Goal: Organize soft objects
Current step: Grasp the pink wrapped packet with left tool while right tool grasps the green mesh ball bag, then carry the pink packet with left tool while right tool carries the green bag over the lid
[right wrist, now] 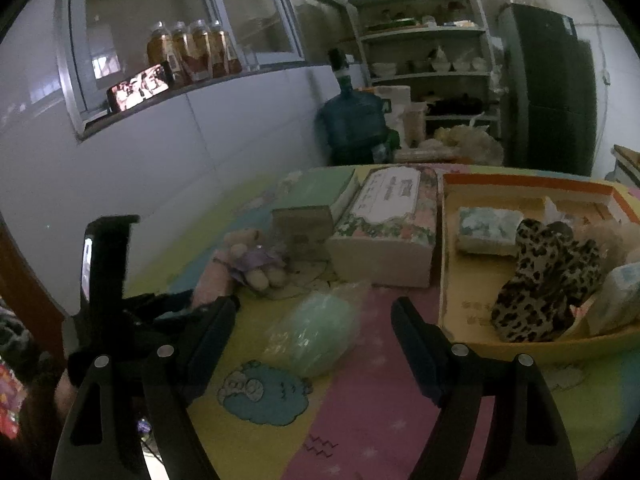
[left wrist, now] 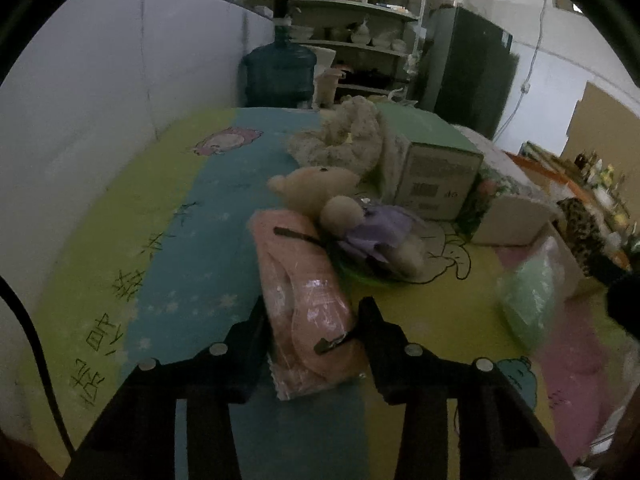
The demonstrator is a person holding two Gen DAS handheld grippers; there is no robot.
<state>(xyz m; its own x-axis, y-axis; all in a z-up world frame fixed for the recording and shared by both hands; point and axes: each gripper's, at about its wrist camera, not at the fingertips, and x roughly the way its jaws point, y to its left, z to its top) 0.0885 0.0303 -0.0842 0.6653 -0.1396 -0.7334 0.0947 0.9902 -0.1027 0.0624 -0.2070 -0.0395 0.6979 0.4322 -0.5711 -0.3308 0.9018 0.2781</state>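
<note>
A pink soft item in a clear wrapper (left wrist: 304, 288) lies on the cartoon-print mat. My left gripper (left wrist: 312, 316) has a finger against each side of it, shut on it. Behind it sits a beige teddy bear in a purple dress (left wrist: 320, 196), also seen from the right wrist as the teddy bear (right wrist: 256, 260). A pale green soft item in a plastic bag (right wrist: 316, 332) lies on the mat between the fingers of my right gripper (right wrist: 316, 328), which is open and not touching it. A leopard-print soft item (right wrist: 548, 280) lies in the orange tray (right wrist: 520, 188).
A cream fluffy bundle (left wrist: 344, 136) and a green box (left wrist: 432, 160) stand behind the bear. A floral box (right wrist: 388, 220) sits between the green box and the tray. A blue water jug (left wrist: 280, 76), shelves and a dark fridge stand past the mat's far edge. A white wall runs along the left.
</note>
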